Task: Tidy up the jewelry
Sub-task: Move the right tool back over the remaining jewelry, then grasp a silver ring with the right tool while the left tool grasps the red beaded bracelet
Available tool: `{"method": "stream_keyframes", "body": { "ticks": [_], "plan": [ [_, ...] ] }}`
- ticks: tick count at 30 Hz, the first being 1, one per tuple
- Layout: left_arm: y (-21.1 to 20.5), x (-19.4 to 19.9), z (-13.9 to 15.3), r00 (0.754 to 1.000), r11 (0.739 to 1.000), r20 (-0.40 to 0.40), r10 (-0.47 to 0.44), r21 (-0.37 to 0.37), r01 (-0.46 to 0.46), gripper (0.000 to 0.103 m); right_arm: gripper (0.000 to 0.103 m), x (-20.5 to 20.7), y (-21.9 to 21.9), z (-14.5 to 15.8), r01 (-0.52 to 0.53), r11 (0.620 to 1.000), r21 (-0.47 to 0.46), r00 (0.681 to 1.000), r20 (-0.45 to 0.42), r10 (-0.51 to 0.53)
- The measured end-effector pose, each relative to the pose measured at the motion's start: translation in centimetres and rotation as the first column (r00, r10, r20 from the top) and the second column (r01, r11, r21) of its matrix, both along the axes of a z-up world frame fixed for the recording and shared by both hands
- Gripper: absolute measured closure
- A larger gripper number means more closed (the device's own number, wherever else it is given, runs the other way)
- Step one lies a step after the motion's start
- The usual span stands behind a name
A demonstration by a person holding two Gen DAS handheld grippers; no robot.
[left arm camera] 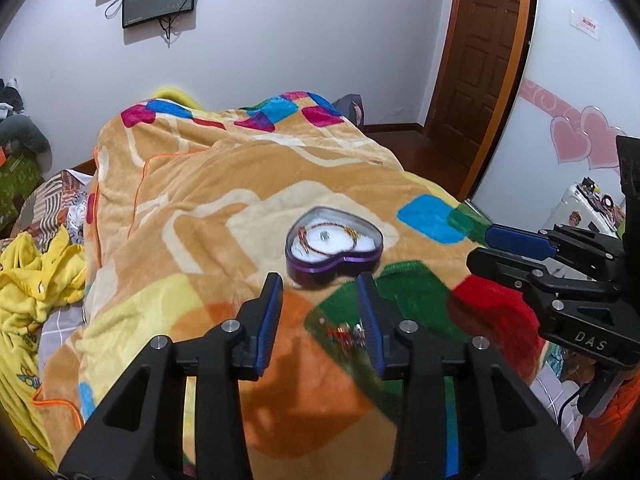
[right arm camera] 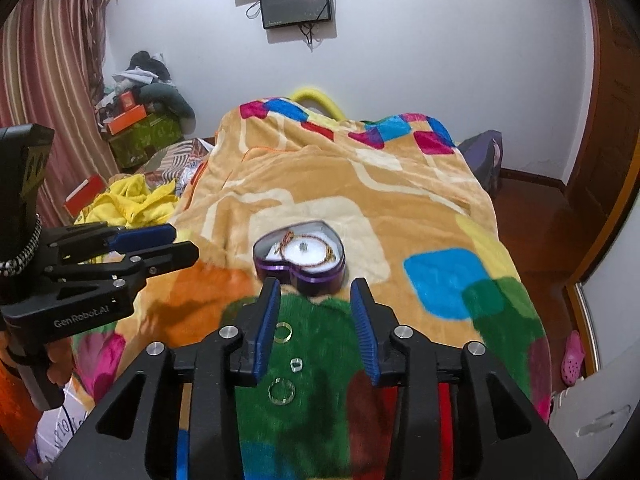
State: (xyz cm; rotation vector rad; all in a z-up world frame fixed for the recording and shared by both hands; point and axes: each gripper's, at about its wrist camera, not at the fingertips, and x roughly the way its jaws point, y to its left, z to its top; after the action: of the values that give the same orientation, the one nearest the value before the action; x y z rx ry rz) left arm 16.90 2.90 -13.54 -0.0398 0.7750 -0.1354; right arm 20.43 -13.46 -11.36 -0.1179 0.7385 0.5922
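Both grippers are held low over the blanket point(left arm camera: 192, 184) with their jaws spread wide and nothing gripped between them. Under the right gripper point(right arm camera: 316, 312), three small pieces are seen lying loose on the green patch: a ring point(right arm camera: 283, 333) close to the left pad, a small square-looking piece point(right arm camera: 296, 364) below it, and a larger ring point(right arm camera: 281, 391) nearest the camera. The heart-shaped tin point(right arm camera: 299, 258) is set just beyond the fingertips, open, with a white cushion and a cord bracelet point(right arm camera: 316, 240) already inside.

The step in hand is judged to be the pick-up of one of these rings for the tin. Thin metal on deep plush is easily pressed into the pile, so the pads are best lowered astride one ring only and closed slowly across its width. The lift should be kept straight up before the short carry forward, and release is best made low over the cushion so the ring is not bounced out.

Beneath the left gripper point(left arm camera: 320, 296), a small reddish beaded item point(left arm camera: 344, 334) is seen beside the right pad, blurred; its exact kind cannot be told. This gripper is angled forward and down, aimed past the item toward the tin, while the right one is pitched more steeply over the rings.
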Motion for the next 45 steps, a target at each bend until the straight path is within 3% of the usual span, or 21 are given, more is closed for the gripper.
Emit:
{"method": "stream_keyframes", "body": {
  "ticks": [21, 25, 28, 41, 45],
  "plan": [
    [-0.3, -1.9, -5.4, 0.988, 0.999, -0.153, -0.018, -0.03, 0.014, 0.063, 0.07, -2.6, 0.6, -7.3, -0.063, 0.995, -0.08, 0.981, -0.186, 0.047],
    [-0.7, -1.5, -5.6, 0.987, 0.999, -0.156, -0.036, -0.034, 0.031, 0.076, 0.07, -2.8, 0.8, -7.6, -0.077, 0.994, -0.076, 0.98, -0.188, 0.061],
    [-1.2, -1.1, -5.9, 0.986, 0.998, -0.16, -0.056, -0.044, 0.049, 0.079, 0.085, -2.9, 0.9, -7.6, -0.094, 0.993, -0.077, 0.98, -0.182, 0.078],
    [-1.8, 1.8, -8.4, 0.976, 0.998, -0.212, -0.047, -0.047, 0.037, 0.09, 0.085, -1.8, -0.1, -6.3, -0.052, 0.998, -0.032, 0.99, -0.13, 0.047],
    [-1.8, 1.9, -8.6, 0.977, 0.998, -0.211, -0.041, -0.047, 0.032, 0.101, 0.085, -1.3, -0.2, -6.3, -0.042, 0.999, -0.021, 0.989, -0.14, 0.038]
  ]
}}
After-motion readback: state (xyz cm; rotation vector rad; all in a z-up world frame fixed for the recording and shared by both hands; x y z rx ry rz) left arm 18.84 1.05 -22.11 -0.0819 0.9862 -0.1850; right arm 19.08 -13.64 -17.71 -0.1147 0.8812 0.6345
